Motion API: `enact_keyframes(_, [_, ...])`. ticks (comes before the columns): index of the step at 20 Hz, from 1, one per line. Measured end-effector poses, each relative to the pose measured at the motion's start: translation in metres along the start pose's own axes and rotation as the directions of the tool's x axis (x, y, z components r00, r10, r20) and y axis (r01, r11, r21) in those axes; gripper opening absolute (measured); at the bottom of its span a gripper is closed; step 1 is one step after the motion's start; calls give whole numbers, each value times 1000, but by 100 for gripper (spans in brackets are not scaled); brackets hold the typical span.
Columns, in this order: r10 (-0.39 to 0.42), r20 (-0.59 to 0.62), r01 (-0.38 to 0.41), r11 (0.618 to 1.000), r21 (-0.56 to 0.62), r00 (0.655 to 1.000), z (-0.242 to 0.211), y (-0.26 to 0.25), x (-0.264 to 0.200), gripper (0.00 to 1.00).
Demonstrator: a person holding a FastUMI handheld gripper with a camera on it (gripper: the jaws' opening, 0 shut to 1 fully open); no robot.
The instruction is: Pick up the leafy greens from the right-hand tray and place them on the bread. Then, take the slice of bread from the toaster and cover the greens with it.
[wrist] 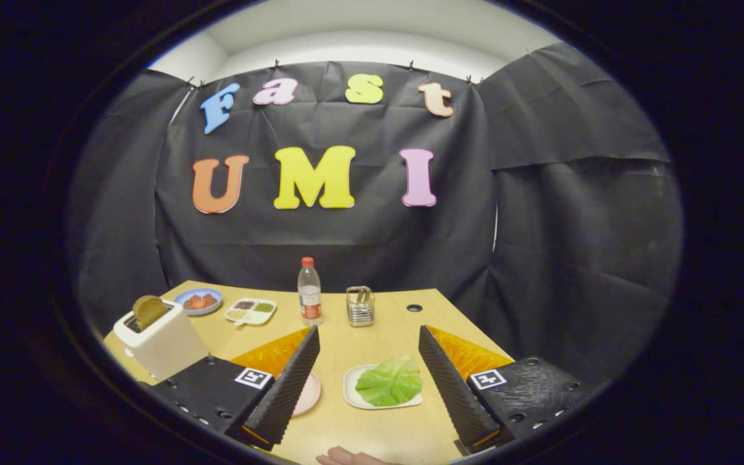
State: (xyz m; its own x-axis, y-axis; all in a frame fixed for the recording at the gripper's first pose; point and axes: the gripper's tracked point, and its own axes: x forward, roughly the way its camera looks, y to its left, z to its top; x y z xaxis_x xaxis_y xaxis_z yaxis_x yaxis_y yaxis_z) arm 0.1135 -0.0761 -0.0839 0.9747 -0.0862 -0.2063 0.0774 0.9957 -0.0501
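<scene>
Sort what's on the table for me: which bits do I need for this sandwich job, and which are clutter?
Needed: leafy greens on their white tray, between the open gripper fingers; toast slice in the toaster; pink plate.

Clutter: water bottle, blue dish, divided dish, metal holder.

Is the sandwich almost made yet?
Nothing looks done. The greens lie on their tray, between the open hand-held gripper's fingers, ungrasped. The bread slice sits in the toaster. Left: both moves.
</scene>
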Motion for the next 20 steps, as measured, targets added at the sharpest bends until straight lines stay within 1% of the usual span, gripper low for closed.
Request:
enact_keyframes(5, [-37,-125,33,999,-33,991,-43,-31,75,95])
enact_keyframes(8, [-50,-240,41,998,-39,969,-75,-48,123,95])
enact_keyframes(11, [-60,-346,55,998,-25,936,-103,-66,161,95])
enact_keyframes(14, [-67,-434,61,998,-28,898,-131,-74,191,95])
enact_keyframes(18, [-54,-534,48,999,-26,844,-165,-76,210,95])
enact_keyframes(19, [-55,-550,50,998,-25,833,-171,-75,211,94])
enact_keyframes(20, [-52,-555,47,999,-23,830,-172,-73,212,92])
